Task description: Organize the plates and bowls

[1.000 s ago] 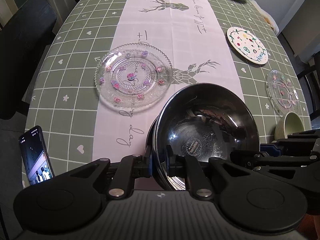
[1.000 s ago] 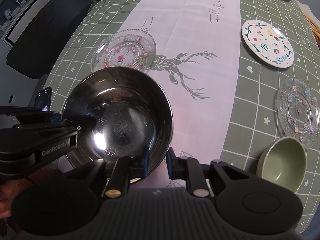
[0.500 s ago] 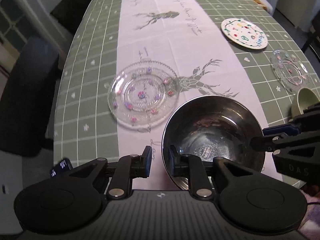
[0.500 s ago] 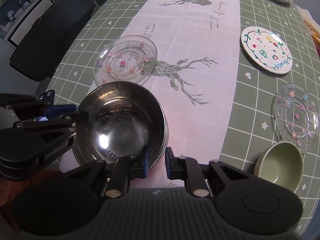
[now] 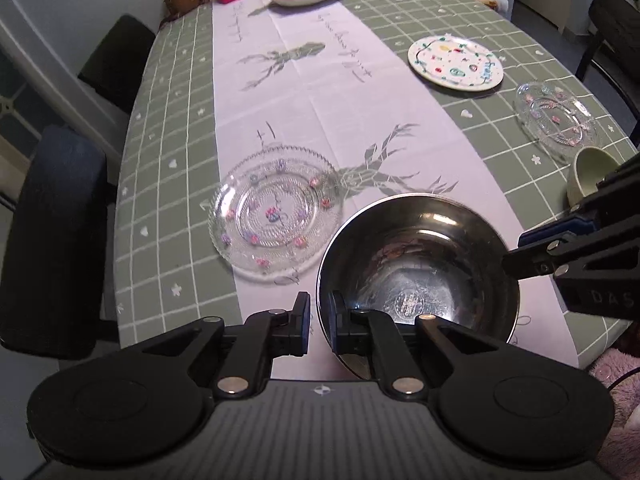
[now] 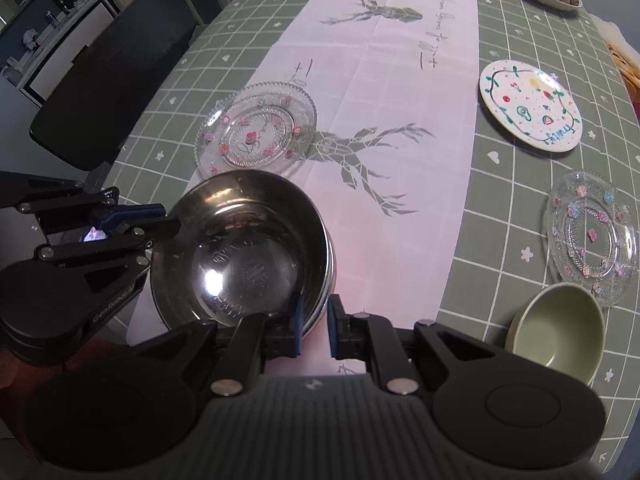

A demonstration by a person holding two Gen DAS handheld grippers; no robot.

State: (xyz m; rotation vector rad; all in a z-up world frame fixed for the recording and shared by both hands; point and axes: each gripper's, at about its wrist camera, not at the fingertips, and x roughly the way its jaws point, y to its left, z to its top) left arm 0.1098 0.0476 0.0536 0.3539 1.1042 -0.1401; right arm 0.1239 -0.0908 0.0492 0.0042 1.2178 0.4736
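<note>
Left wrist view: both tools, left tool (image 5: 319, 322) and right tool (image 6: 312, 326), clamp the steel bowl's (image 5: 416, 268) opposite rims.

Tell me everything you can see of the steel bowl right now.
The steel bowl is round, deep and mirror-polished, with a stamped round mark on its bottom. It is empty and upright, mouth up, over the pale runner at the near end of the table, just this side of the large glass plate. Both grippers clamp its rim: the left gripper with jaws shut on the near-left edge, the right gripper on the opposite side. Whether its base touches the cloth cannot be told.
</note>
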